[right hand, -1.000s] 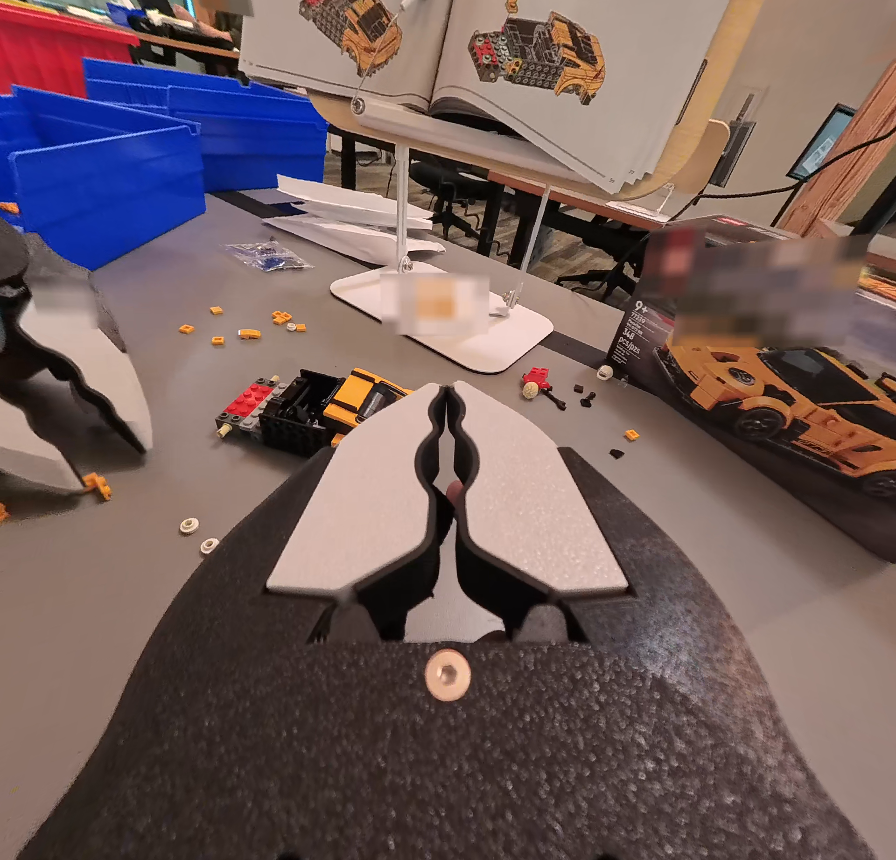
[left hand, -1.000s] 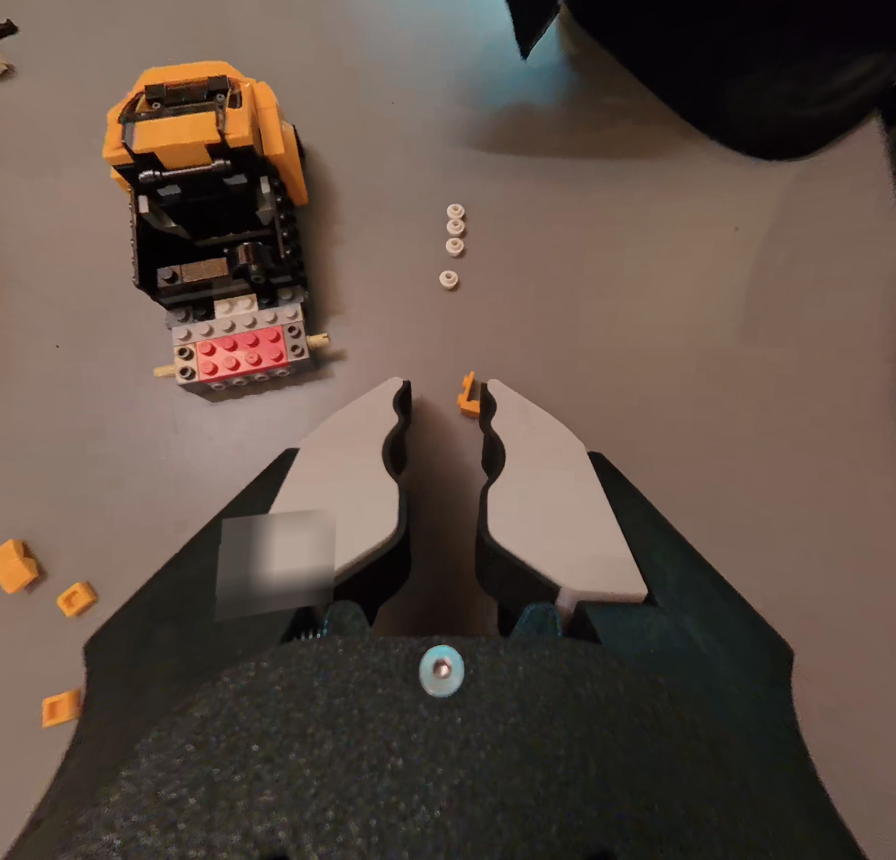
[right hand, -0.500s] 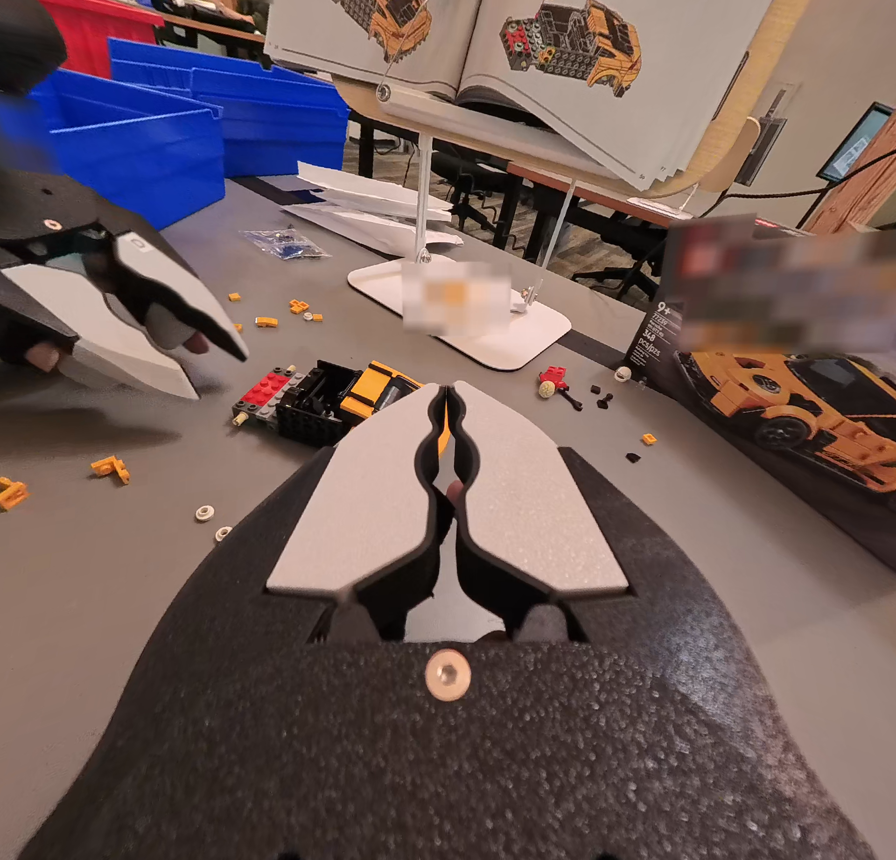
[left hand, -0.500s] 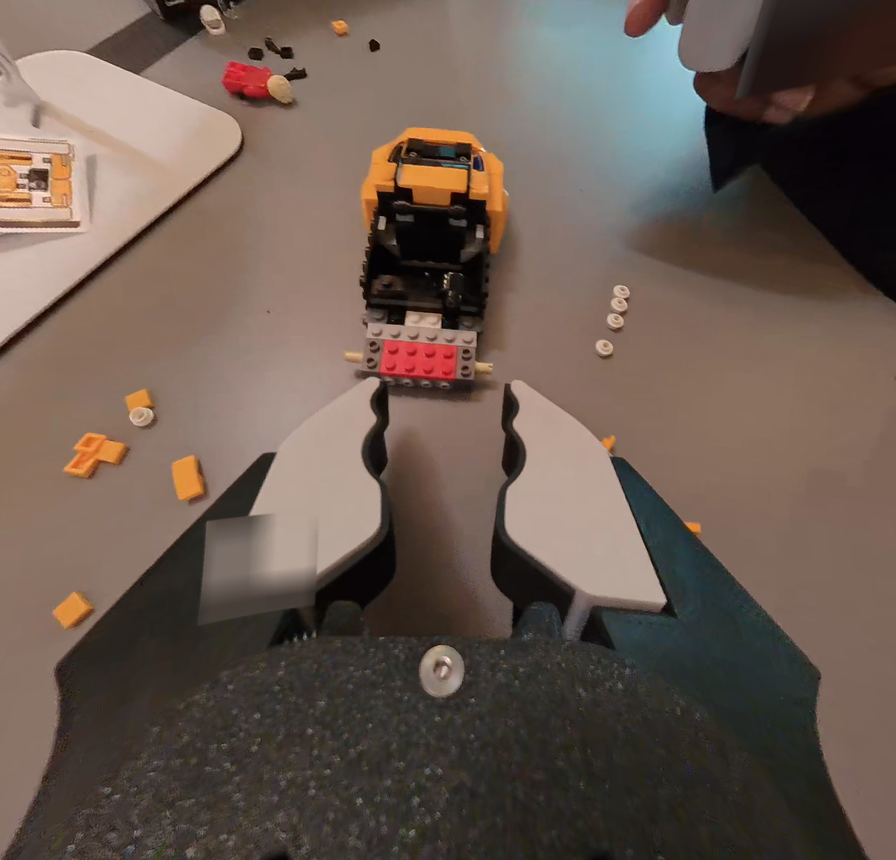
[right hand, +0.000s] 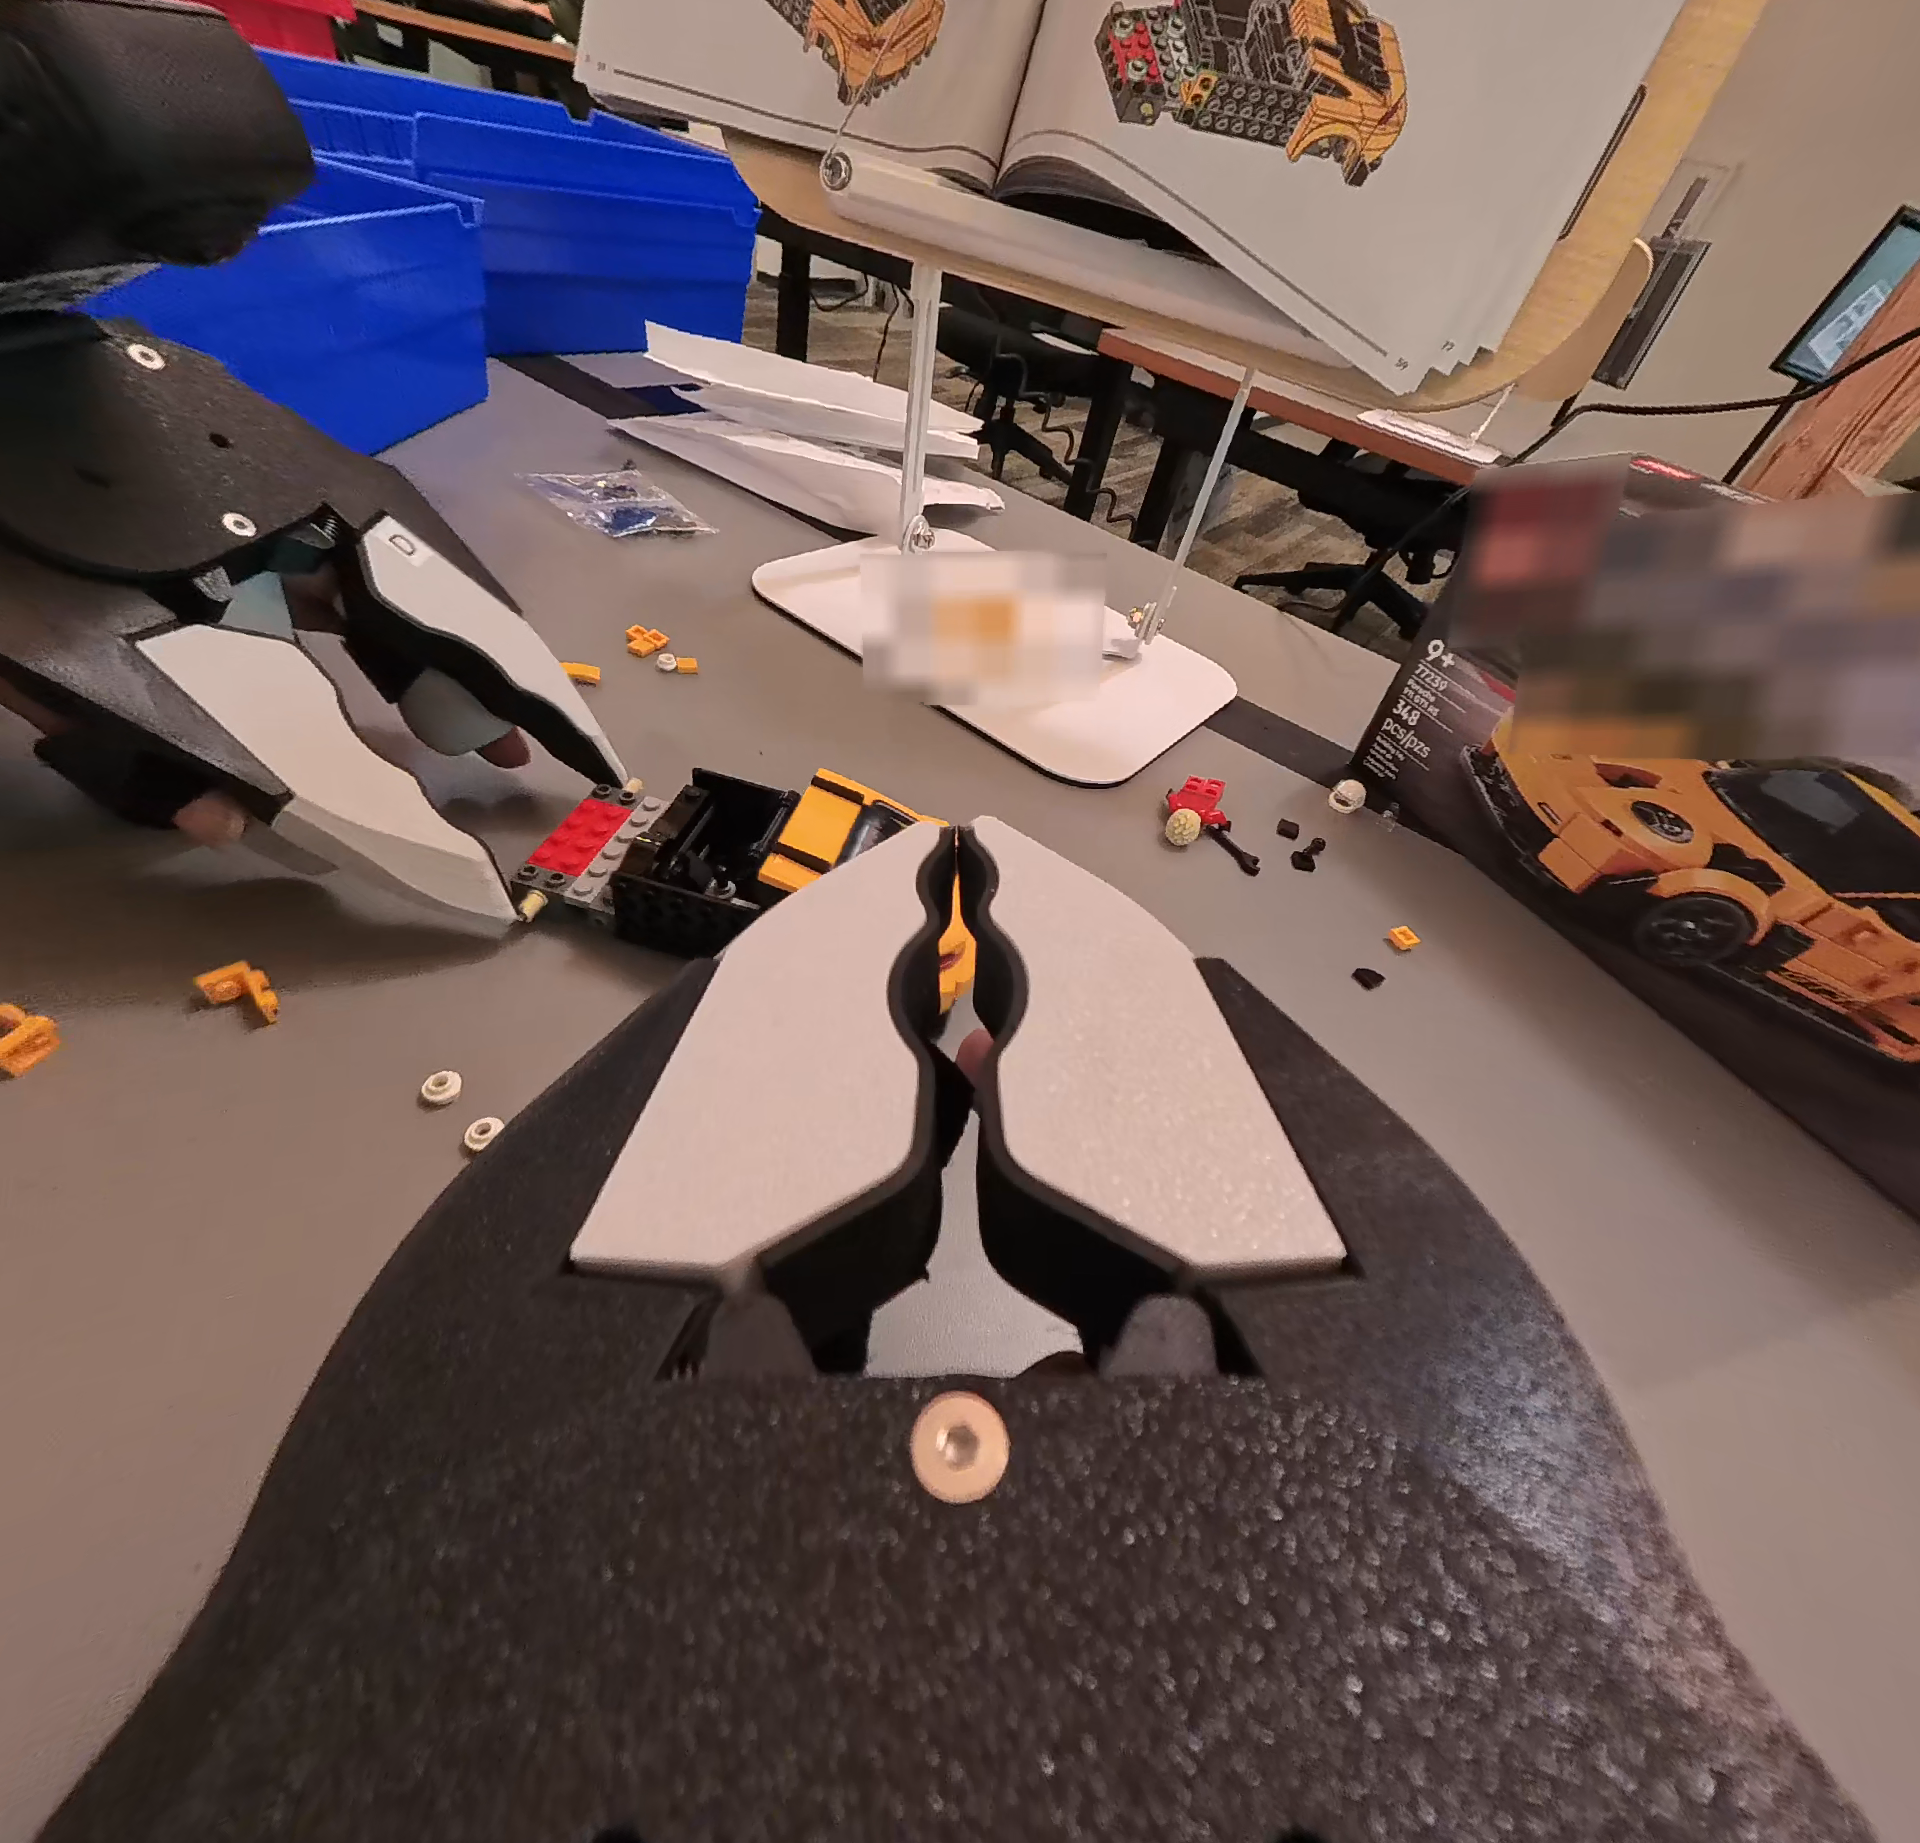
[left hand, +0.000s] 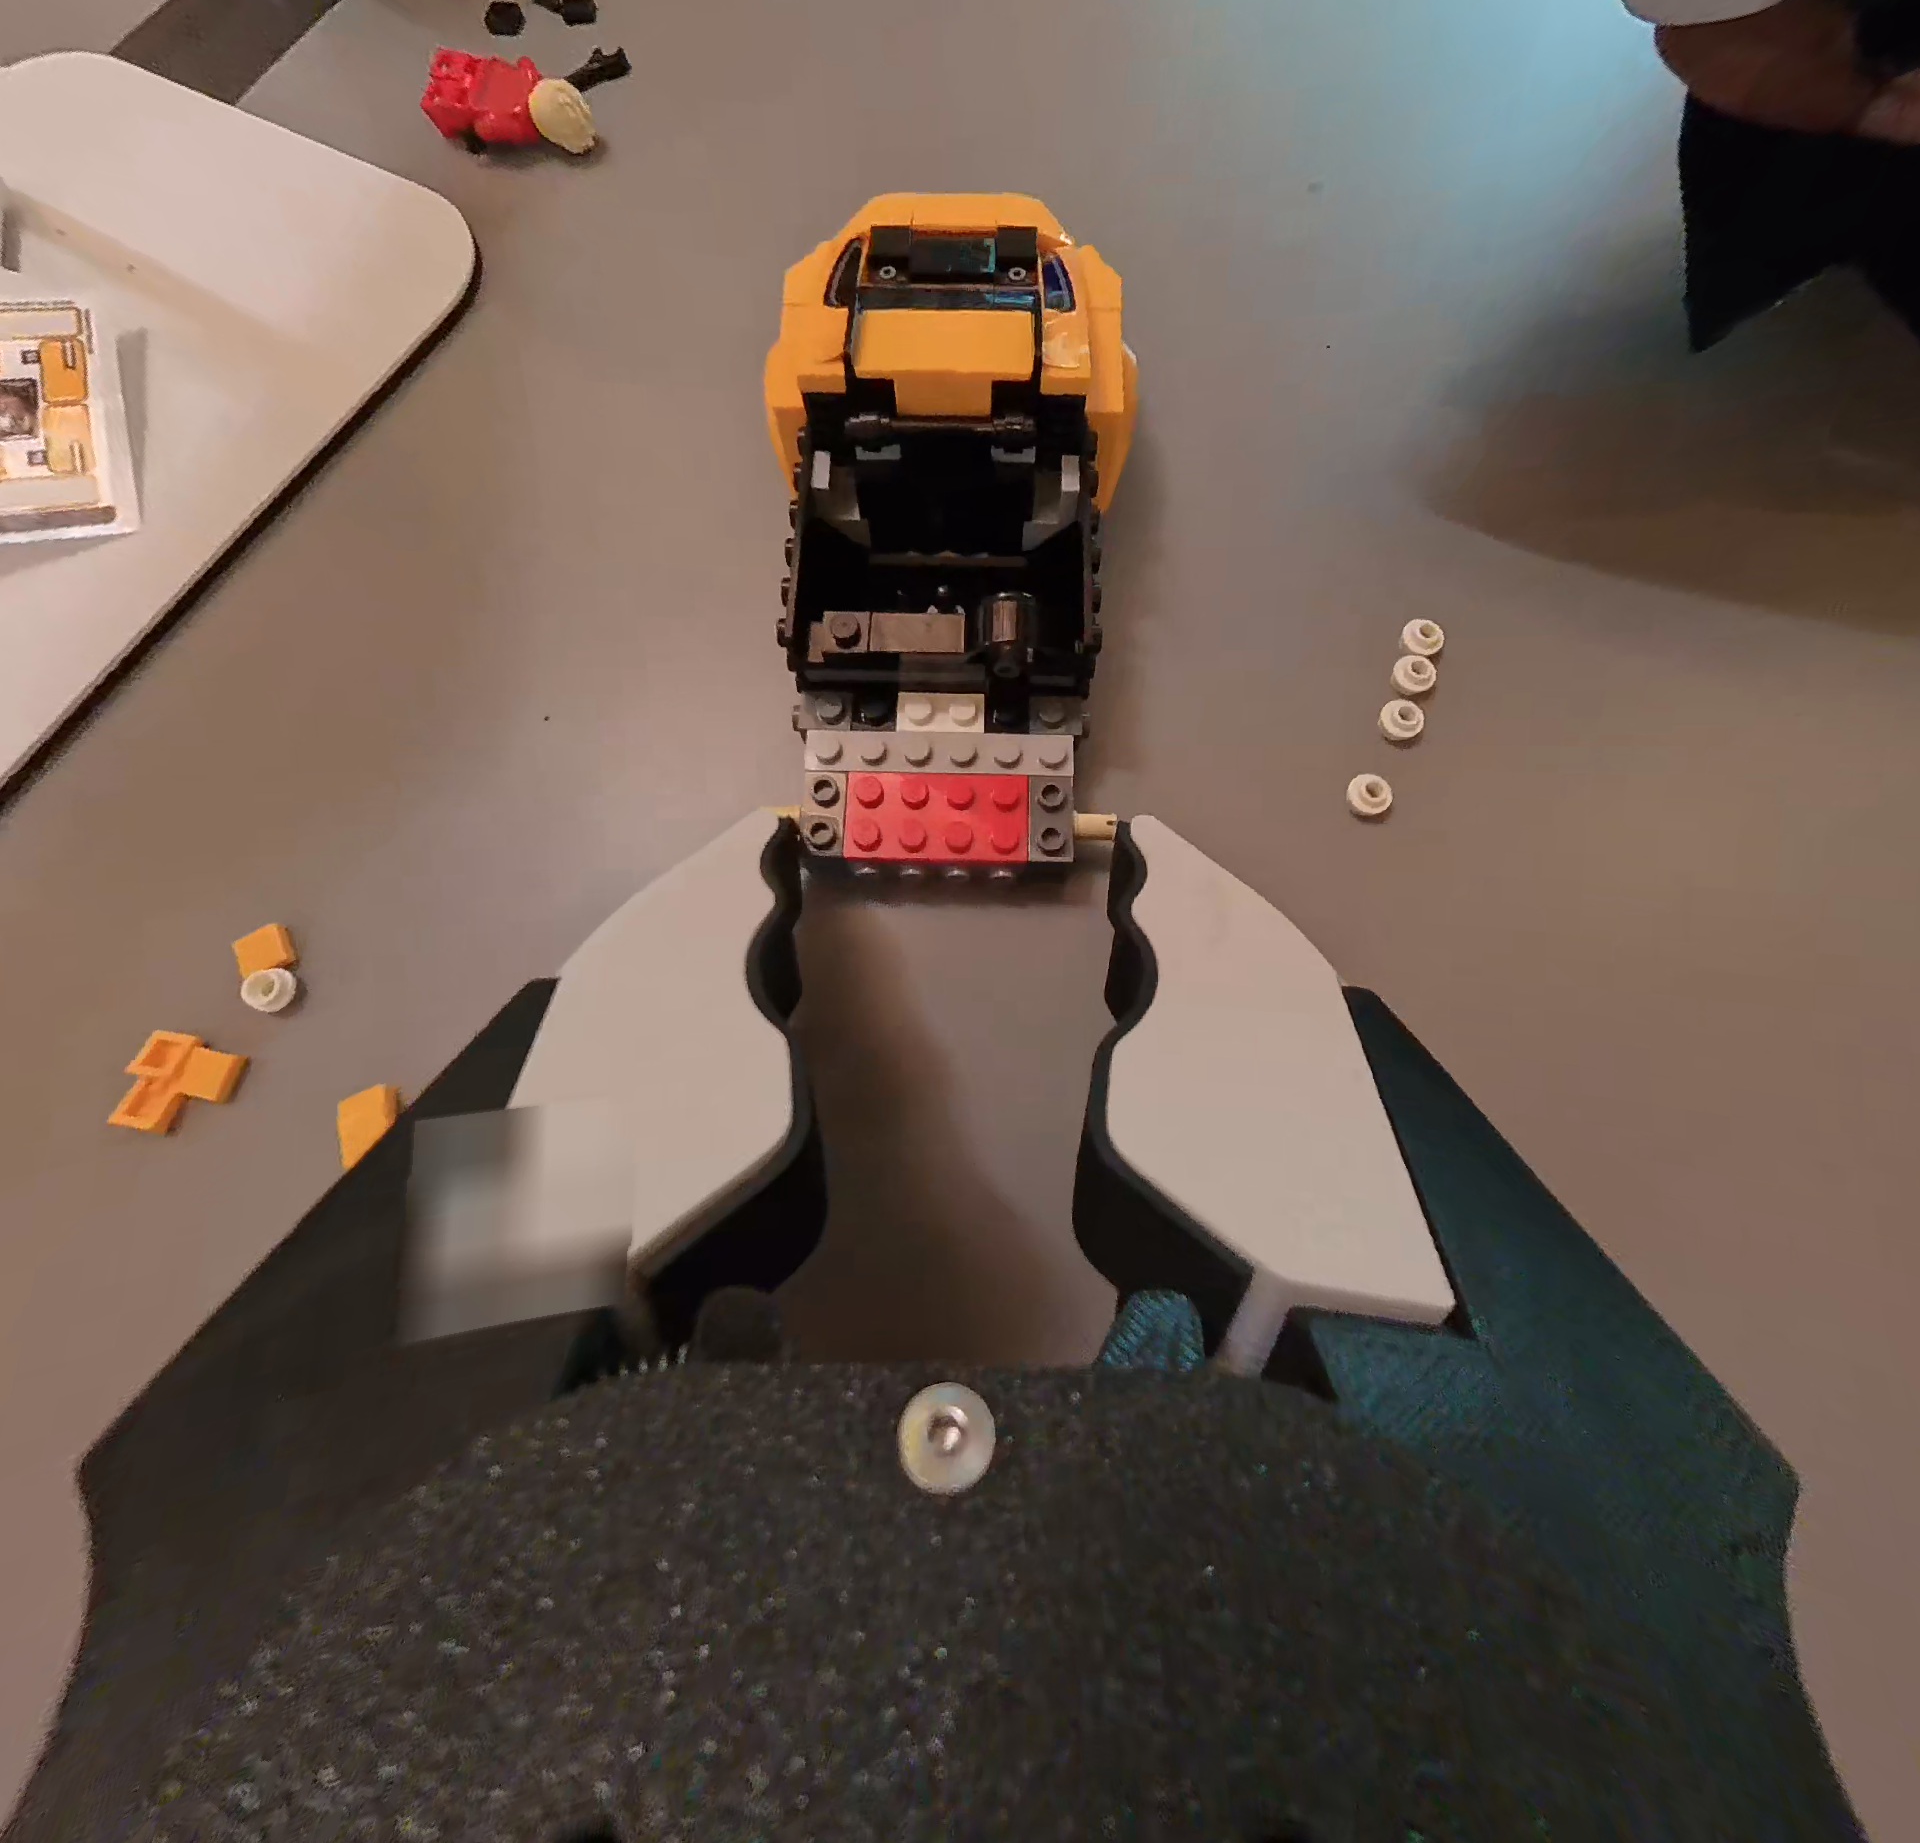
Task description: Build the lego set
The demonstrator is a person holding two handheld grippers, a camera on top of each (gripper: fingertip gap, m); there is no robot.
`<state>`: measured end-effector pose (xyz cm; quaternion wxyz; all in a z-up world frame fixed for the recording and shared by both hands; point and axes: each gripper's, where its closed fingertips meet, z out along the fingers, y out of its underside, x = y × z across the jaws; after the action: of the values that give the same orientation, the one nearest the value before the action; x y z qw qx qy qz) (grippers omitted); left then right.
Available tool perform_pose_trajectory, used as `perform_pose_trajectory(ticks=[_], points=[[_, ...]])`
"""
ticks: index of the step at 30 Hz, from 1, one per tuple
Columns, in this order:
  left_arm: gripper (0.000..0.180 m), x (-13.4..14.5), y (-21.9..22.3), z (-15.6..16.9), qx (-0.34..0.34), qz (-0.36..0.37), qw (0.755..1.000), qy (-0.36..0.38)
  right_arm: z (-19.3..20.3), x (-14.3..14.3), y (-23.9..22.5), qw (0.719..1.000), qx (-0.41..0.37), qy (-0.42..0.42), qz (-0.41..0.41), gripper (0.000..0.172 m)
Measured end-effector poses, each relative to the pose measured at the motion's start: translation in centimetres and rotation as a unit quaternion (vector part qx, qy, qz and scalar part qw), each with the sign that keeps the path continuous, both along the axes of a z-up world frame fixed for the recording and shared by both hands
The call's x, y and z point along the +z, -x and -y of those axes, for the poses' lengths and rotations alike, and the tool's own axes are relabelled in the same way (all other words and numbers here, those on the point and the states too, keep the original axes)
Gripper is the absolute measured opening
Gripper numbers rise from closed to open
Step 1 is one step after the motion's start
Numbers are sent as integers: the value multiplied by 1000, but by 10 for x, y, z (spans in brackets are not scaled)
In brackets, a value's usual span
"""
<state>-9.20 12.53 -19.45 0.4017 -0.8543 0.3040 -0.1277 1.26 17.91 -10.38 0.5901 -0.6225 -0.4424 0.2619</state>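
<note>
A partly built orange and black toy car [left hand: 940, 370] lies on the grey table [left hand: 1455, 962], its red and grey rear end [left hand: 935, 817] facing my left gripper. My left gripper [left hand: 956, 848] is open, with a fingertip on each side of that rear end, next to the tan axle pins [left hand: 1096, 825]. The right wrist view shows the same: the left gripper [right hand: 566, 848] straddles the car's rear [right hand: 582, 832] without clamping it. My right gripper [right hand: 956, 832] is shut, just in front of the car's orange nose [right hand: 831, 817]; the orange showing between its fingers is the car behind them.
Several small white round pieces [left hand: 1403, 718] lie right of the car, loose orange pieces [left hand: 177, 1076] to its left. A red figure part [left hand: 499, 105], a white stand base [left hand: 208, 266] with an open booklet [right hand: 1195, 79], a car box [right hand: 1662, 806] and blue bins [right hand: 416, 266] surround the table. There is about 15 cm between the tips of the two grippers.
My left gripper has opened wider and swung from a small orange piece over to the car's rear end, closing in on it. My right gripper stays shut and has barely moved.
</note>
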Motion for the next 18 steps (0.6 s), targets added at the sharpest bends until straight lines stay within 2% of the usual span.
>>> perform_pose_trajectory(ticks=[10,18], points=[[57,-1,-5,7,120,-13,992,29,1,2,-1,1000,0,-4,0,0],[56,-2,-16,17,139,-24,989,33,2,1,0,1000,2,-6,4,0]])
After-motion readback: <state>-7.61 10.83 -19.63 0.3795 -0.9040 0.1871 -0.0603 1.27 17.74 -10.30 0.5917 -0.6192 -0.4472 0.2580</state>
